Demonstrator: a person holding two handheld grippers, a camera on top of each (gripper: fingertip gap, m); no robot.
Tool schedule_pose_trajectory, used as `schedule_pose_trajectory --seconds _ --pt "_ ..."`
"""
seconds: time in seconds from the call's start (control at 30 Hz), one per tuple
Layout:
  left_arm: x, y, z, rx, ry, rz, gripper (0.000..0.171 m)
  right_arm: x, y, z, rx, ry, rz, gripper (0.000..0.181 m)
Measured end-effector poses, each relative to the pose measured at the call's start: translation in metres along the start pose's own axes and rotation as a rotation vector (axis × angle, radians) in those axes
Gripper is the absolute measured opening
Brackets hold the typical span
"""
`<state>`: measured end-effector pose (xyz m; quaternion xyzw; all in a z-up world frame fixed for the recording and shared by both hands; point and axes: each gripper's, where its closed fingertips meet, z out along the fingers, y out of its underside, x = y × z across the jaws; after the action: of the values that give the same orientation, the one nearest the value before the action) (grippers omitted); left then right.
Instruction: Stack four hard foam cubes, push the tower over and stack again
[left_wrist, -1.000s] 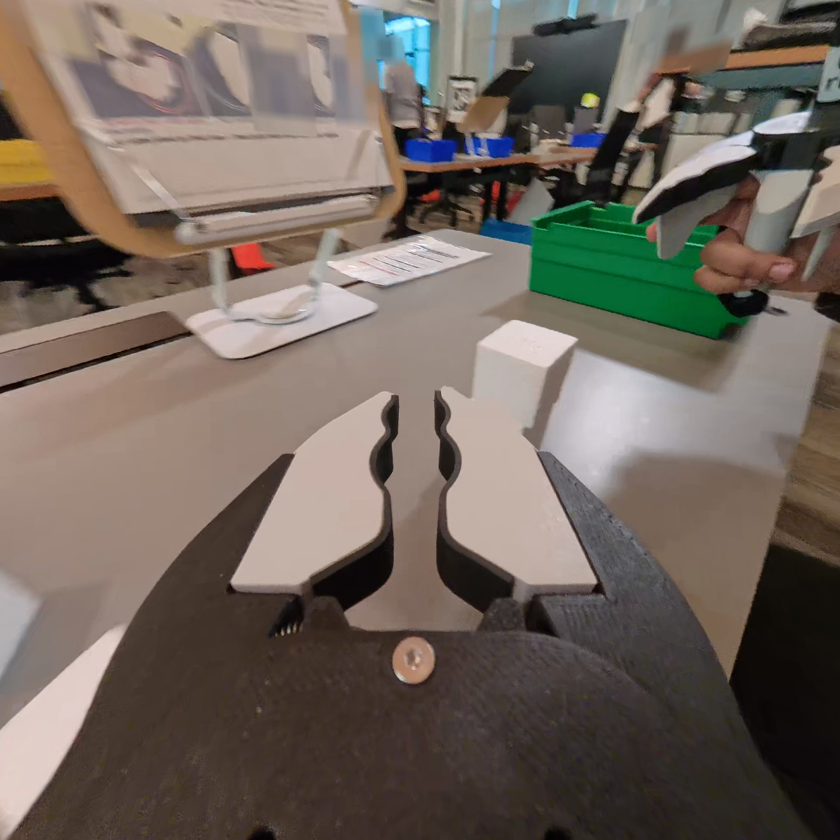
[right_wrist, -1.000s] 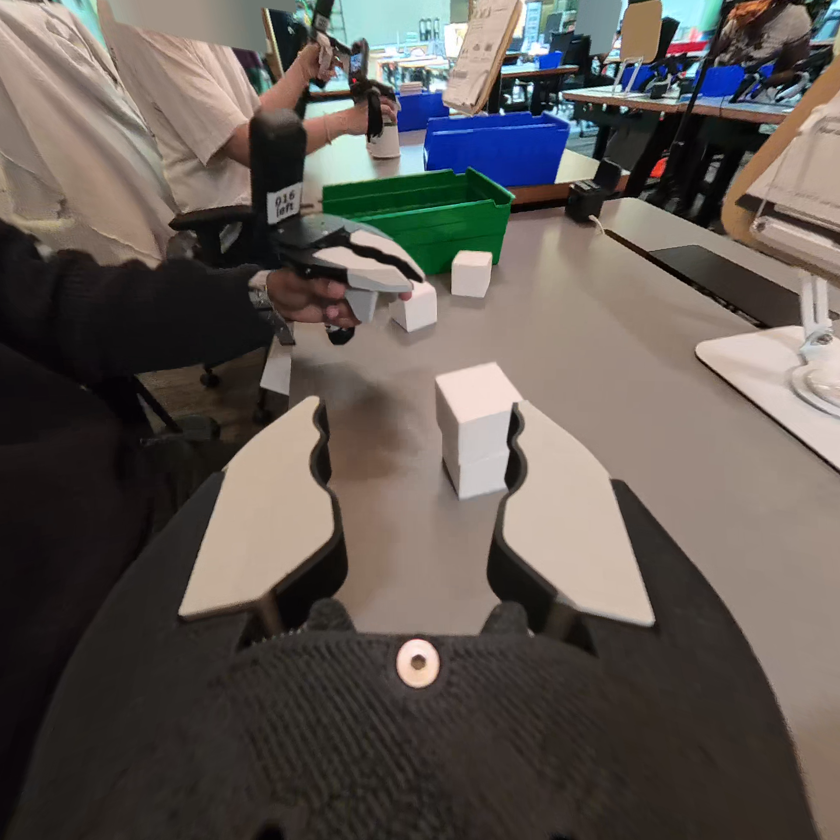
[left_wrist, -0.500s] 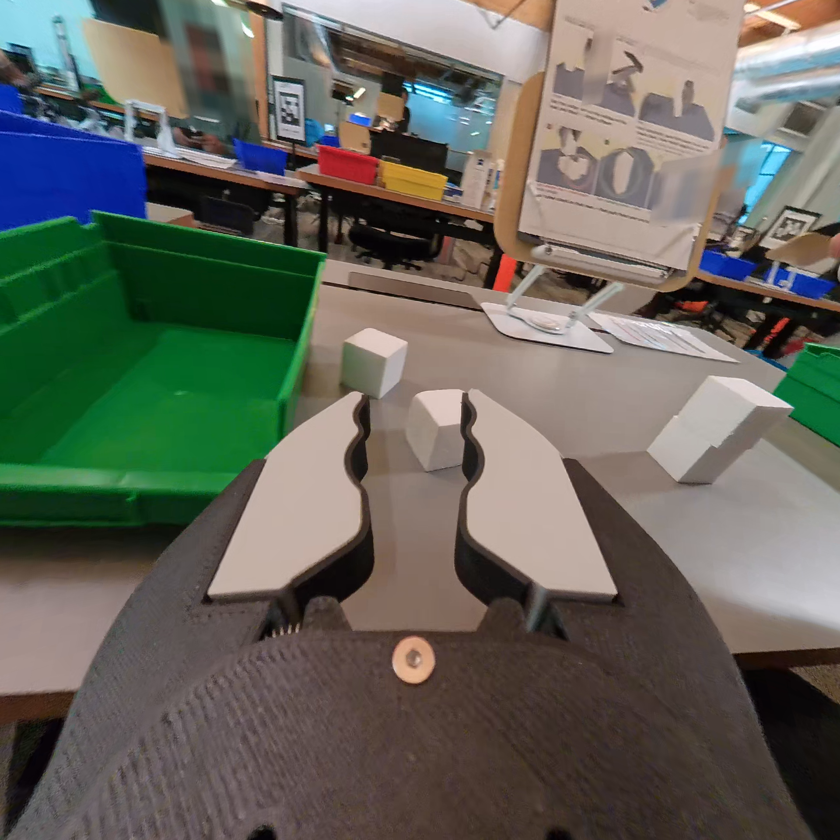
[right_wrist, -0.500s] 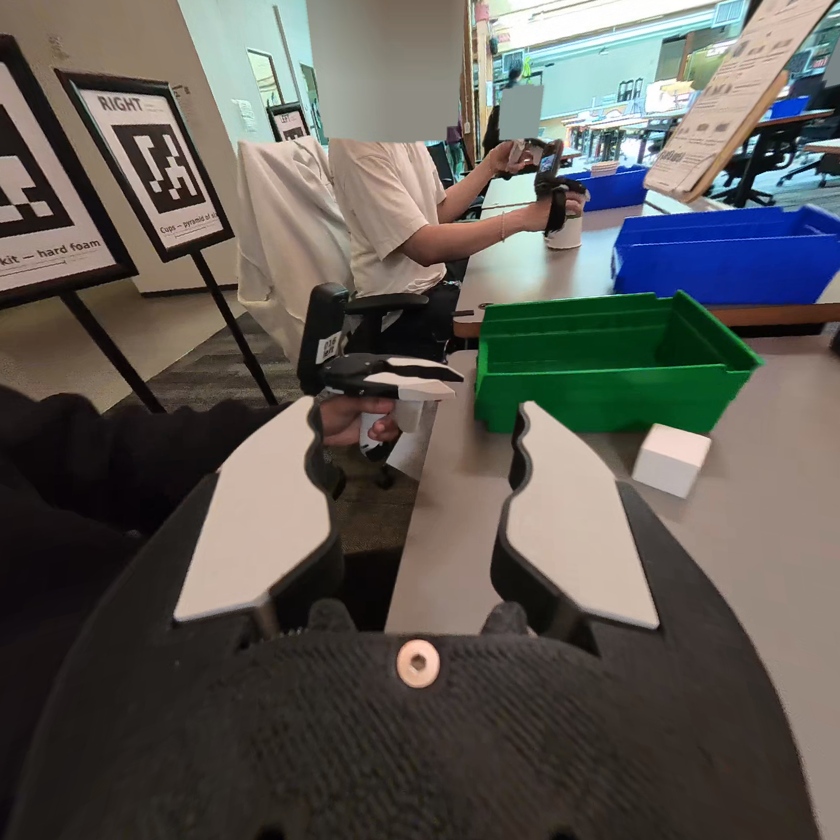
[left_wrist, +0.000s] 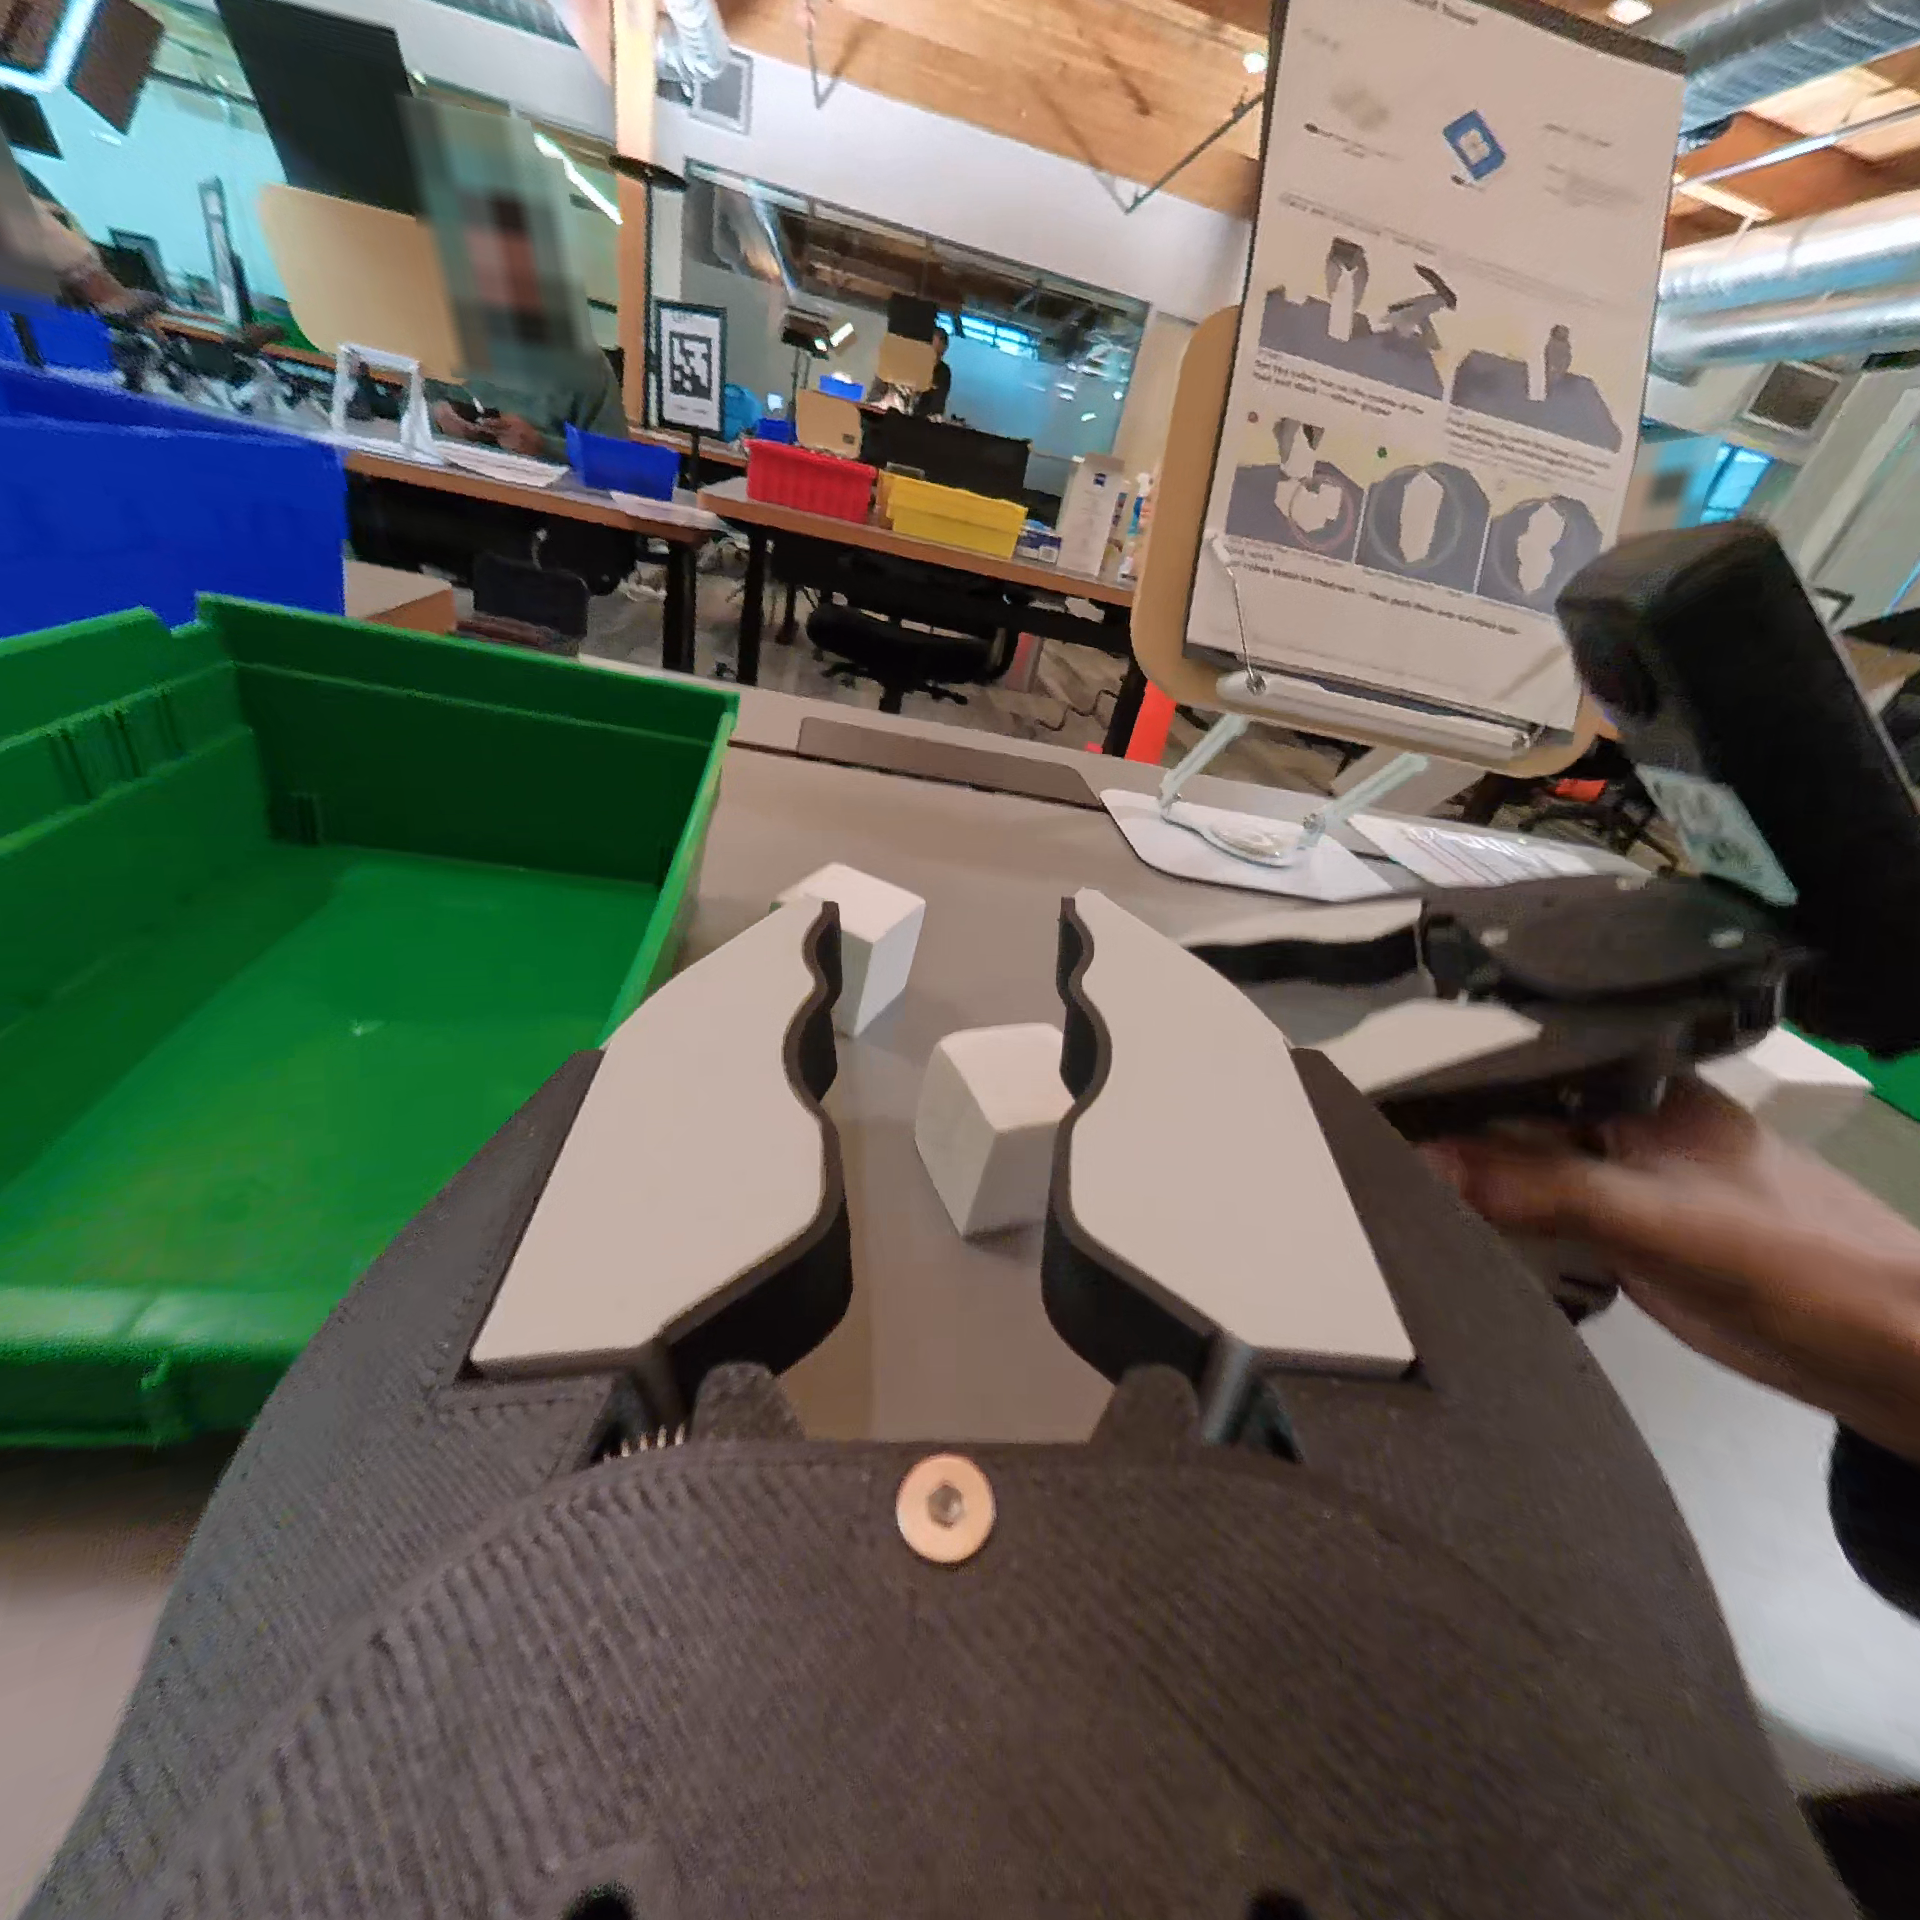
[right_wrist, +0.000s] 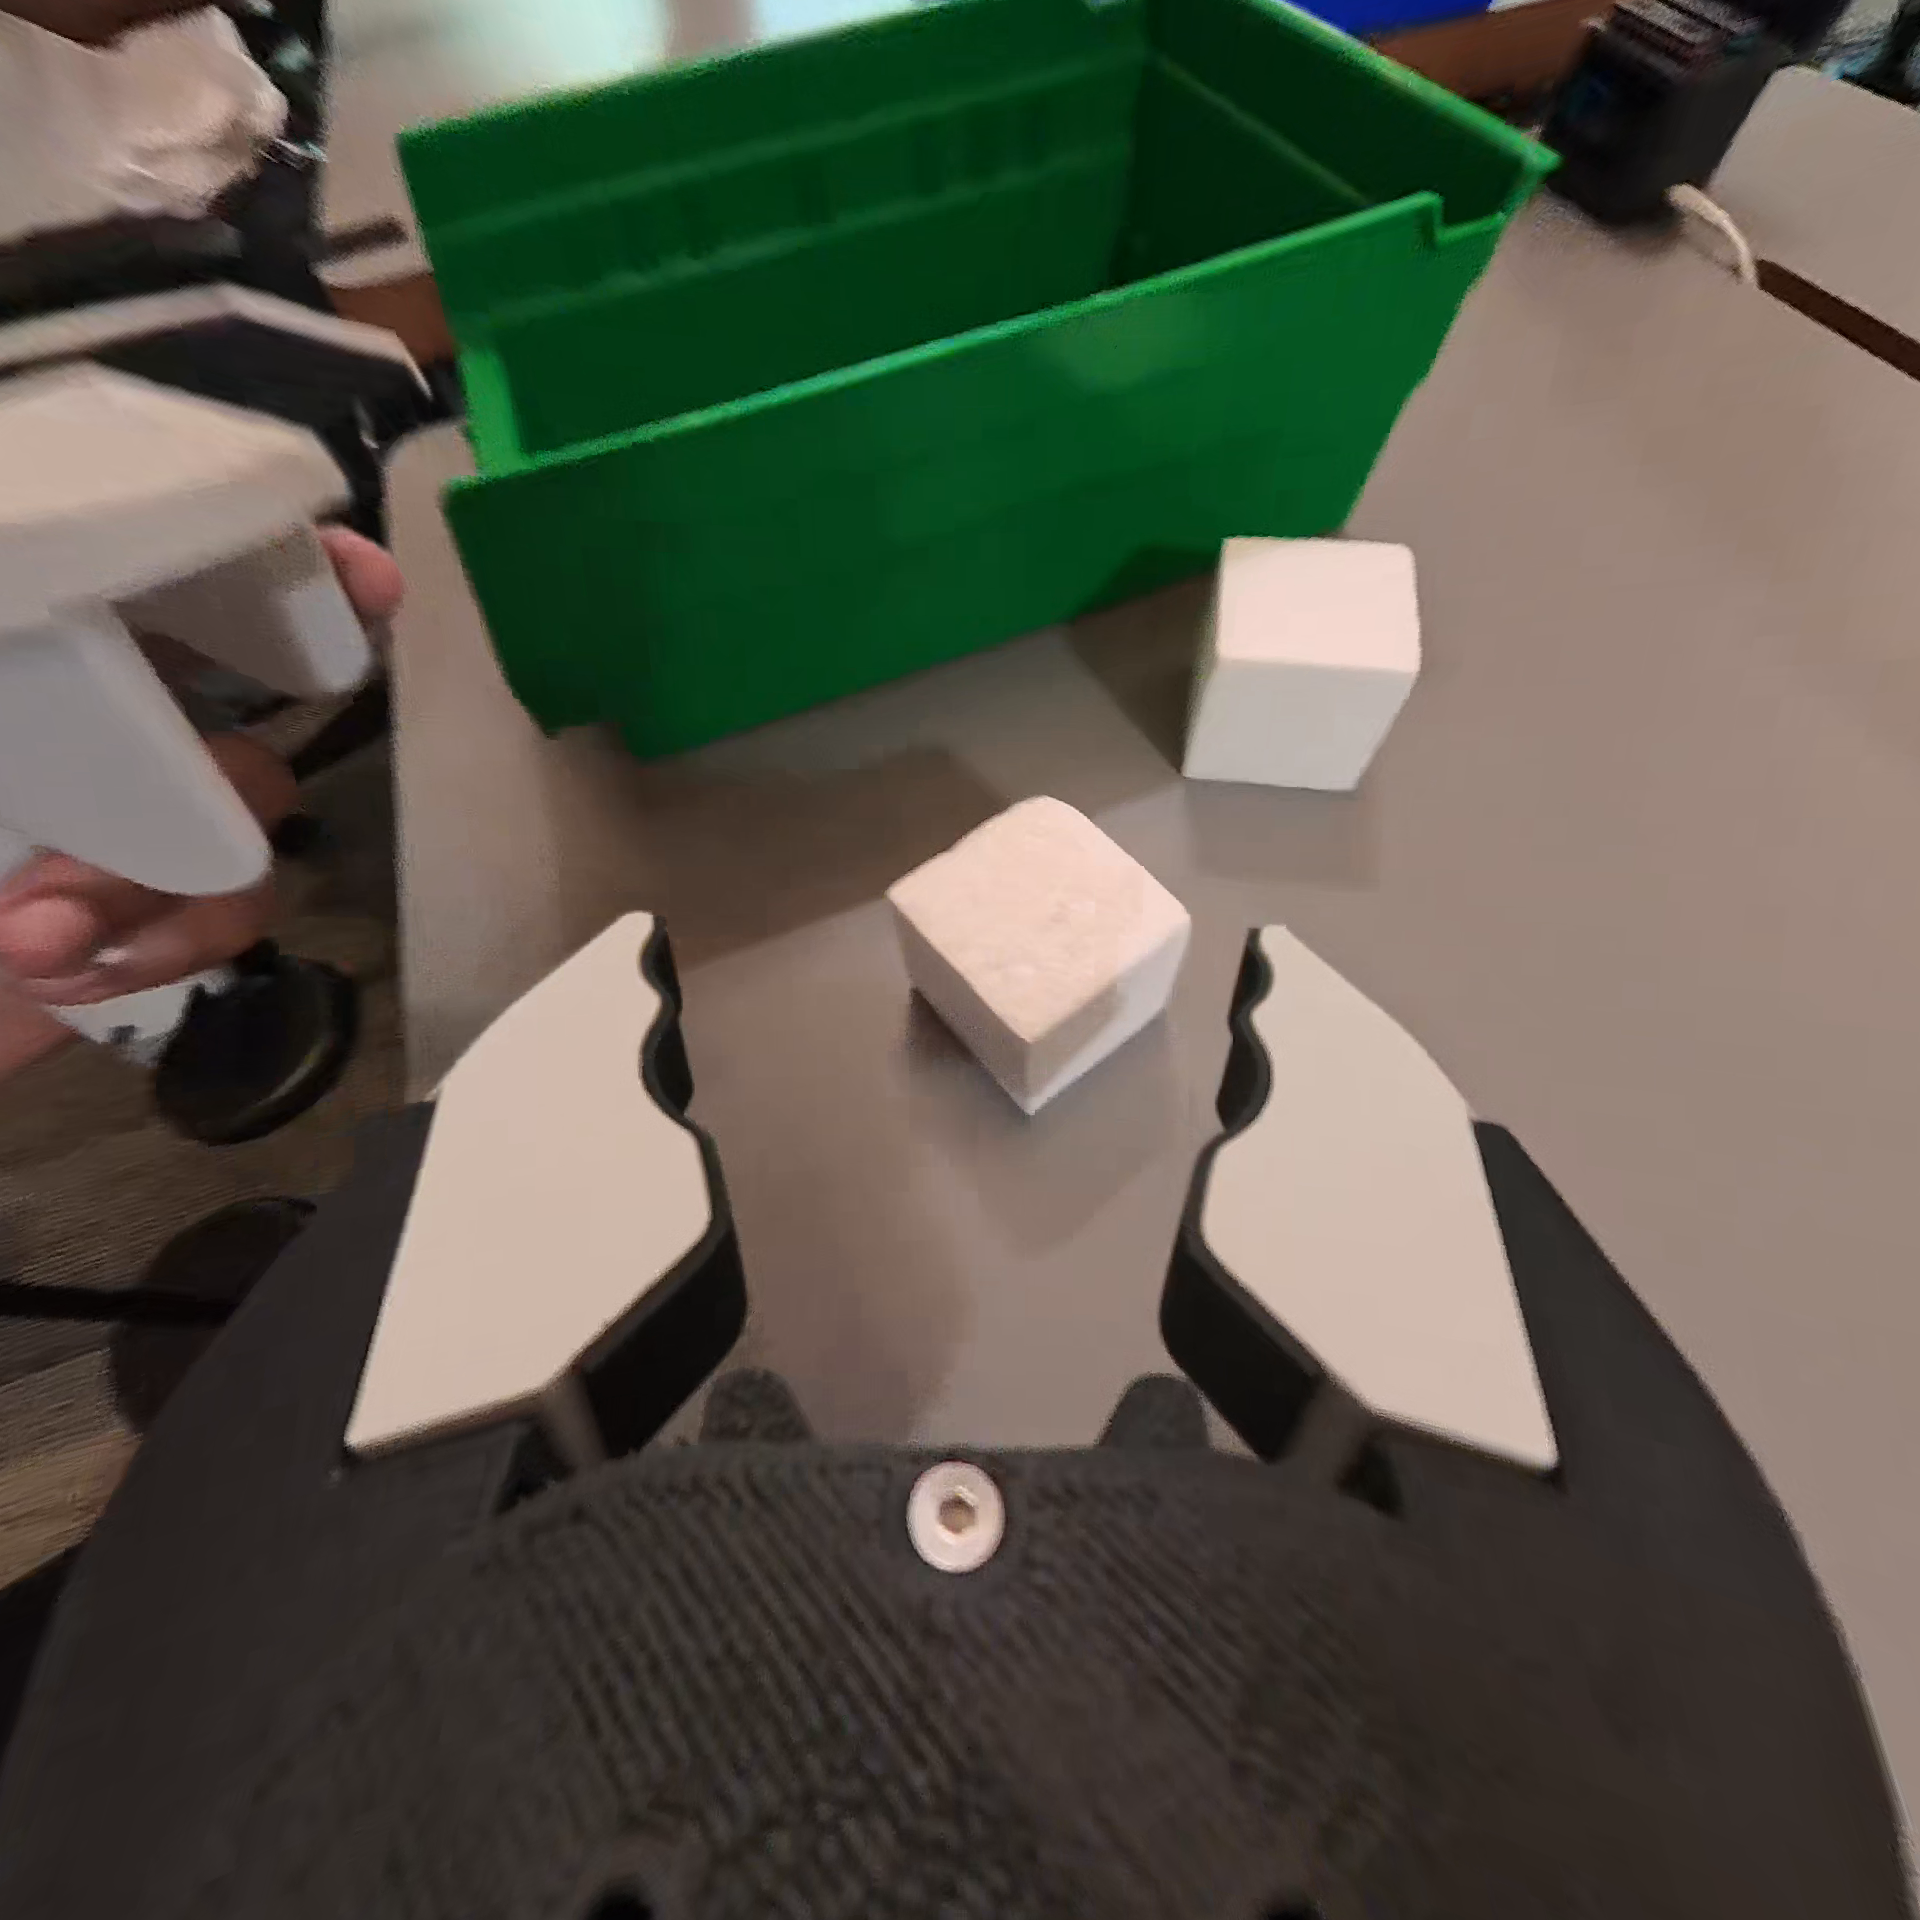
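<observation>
While both grippers gape, only left wrist view shows, blurrily, signboard (left_wrist: 1444, 353).

Open workshop: long tables (left_wrist: 914, 545), coloured bins (left_wrist: 810, 480), marker placard (left_wrist: 690, 366).

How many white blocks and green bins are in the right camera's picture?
White blocks: 2
Green bin: 1
Total: 3
</observation>
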<state>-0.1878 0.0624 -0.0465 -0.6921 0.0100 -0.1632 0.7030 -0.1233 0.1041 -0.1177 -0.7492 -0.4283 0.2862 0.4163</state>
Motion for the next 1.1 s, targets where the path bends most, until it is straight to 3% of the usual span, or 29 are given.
schedule_pose_trajectory --seconds 0.1,0.23,0.47,0.63,0.73,0.83,1.0,1.1 --pt "0.004 -0.008 0.014 0.031 0.019 0.001 0.041 0.008 0.007 0.008 -0.038 0.014 -0.057 0.103" --pt "0.016 -0.004 0.032 -0.002 0.125 -0.048 0.035 0.008 0.012 0.014 -0.098 -0.124 -0.101 0.105" --pt "0.022 0.003 0.047 -0.04 0.165 0.004 0.034 0.009 0.022 0.03 -0.22 -0.234 -0.18 0.099" --pt "0.015 -0.003 0.042 -0.01 0.142 -0.006 0.026 -0.025 0.019 -0.007 -0.187 -0.329 -0.154 0.088" --pt "0.011 -0.001 0.043 -0.016 0.133 -0.023 0.026 -0.025 0.01 -0.023 -0.117 -0.276 -0.195 0.084" --pt "0.015 0.003 0.043 -0.033 0.148 -0.045 0.027 -0.011 0.006 -0.016 -0.085 -0.2 -0.192 0.089" --pt "0.016 0.004 0.041 -0.038 0.135 -0.002 0.027 -0.011 0.022 0.004 -0.071 -0.127 0.031 0.102" --pt "0.015 0.006 0.043 -0.046 0.139 -0.023 0.027 -0.01 0.035 0.013 -0.097 -0.074 -0.003 0.102"
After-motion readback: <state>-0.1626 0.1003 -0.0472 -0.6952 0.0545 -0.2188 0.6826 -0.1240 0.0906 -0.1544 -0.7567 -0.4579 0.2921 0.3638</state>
